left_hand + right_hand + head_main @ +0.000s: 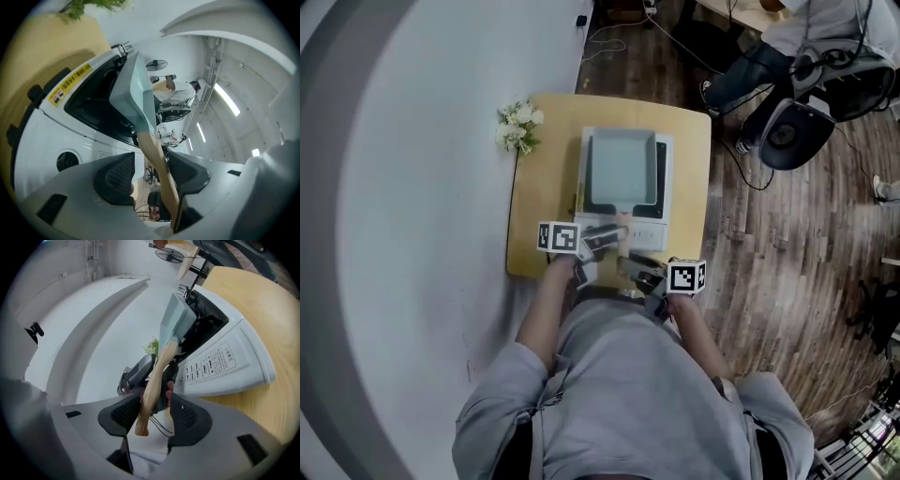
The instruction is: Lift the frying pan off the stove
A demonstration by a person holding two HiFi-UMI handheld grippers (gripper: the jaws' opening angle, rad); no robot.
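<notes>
Frying pan (623, 171) — handle (157, 161) between parted fingers (115, 176)

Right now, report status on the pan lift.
Left tool and right tool open, wooden handle between both, unclamped. Frying pan sits on stove, not lifted. Flowers at table corner, clear.

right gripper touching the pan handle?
Cannot tell. Right gripper view: the pan handle runs between the open fingers of the right gripper, clear gap on one side, but it overlaps the other finger's edge, so contact there is unclear.
</notes>
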